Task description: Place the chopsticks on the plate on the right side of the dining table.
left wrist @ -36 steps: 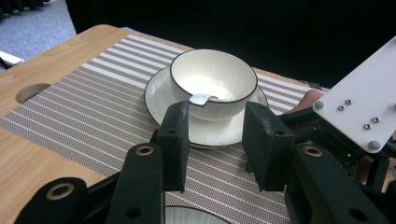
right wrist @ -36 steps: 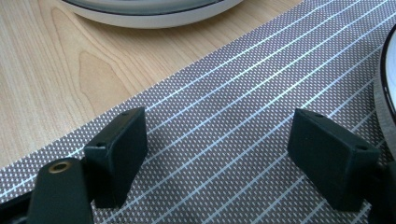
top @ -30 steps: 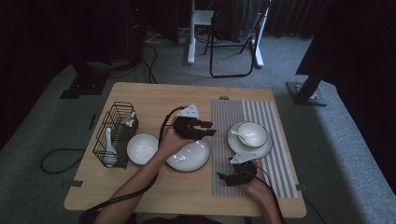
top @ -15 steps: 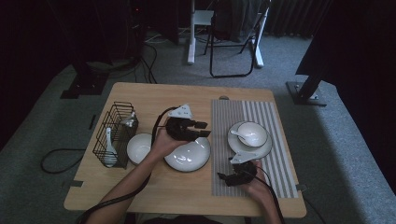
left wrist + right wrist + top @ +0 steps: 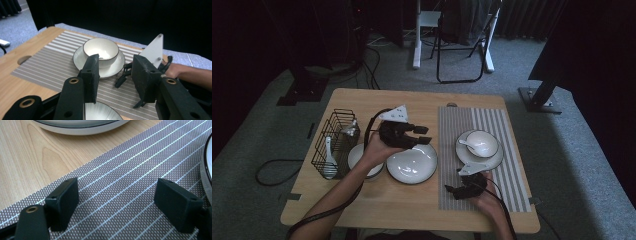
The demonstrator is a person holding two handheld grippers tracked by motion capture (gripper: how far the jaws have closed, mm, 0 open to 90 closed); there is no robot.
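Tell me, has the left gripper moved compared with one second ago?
Yes. In the high view the left gripper has shifted slightly toward the wire basket and off the striped mat; it is now above the far rim of the plate.

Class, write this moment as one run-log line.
left gripper: open, above plate | right gripper: open, on placemat | bowl: on saucer

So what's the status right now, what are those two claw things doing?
Left gripper open, empty, above the plate. Right gripper open, low over the striped mat. Bowl on saucer beyond; path unobstructed.
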